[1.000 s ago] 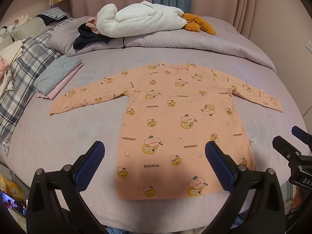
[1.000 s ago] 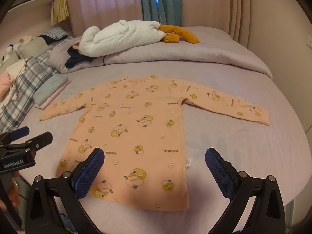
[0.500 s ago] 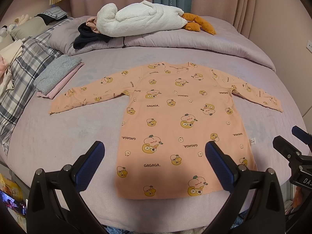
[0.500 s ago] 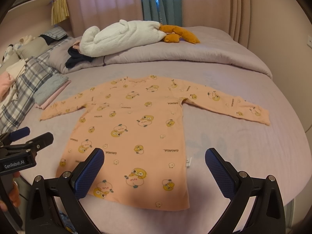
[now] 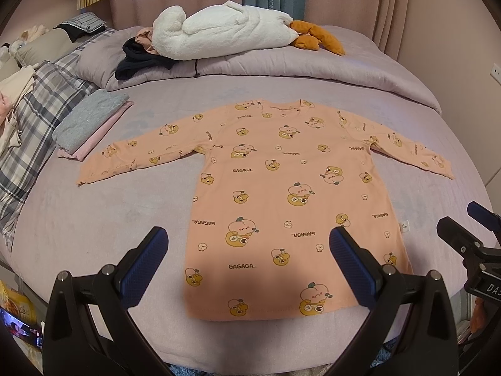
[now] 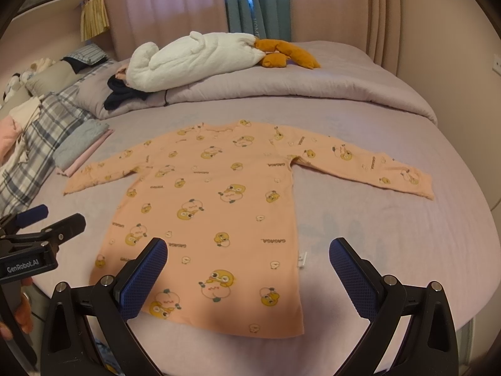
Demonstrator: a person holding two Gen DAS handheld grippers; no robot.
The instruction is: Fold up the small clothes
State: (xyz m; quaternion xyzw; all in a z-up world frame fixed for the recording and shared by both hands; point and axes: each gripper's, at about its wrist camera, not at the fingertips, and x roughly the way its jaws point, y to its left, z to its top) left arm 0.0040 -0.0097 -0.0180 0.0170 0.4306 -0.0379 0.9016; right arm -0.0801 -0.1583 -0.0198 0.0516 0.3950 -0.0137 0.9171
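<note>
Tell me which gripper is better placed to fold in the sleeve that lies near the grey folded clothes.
Probably the left gripper. It hangs open over the shirt on the side where that sleeve stretches toward the grey clothes. The right gripper, also open, sits nearer the other sleeve and would reach across.

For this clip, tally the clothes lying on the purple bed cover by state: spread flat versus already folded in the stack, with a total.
Spread flat, unfolded: 1, the peach long-sleeved top, sleeves out to both sides.
Folded in the stack: 2, a grey folded garment on a pink folded garment.
Total: 3.
Both the left gripper and the right gripper are open, holding nothing.
</note>
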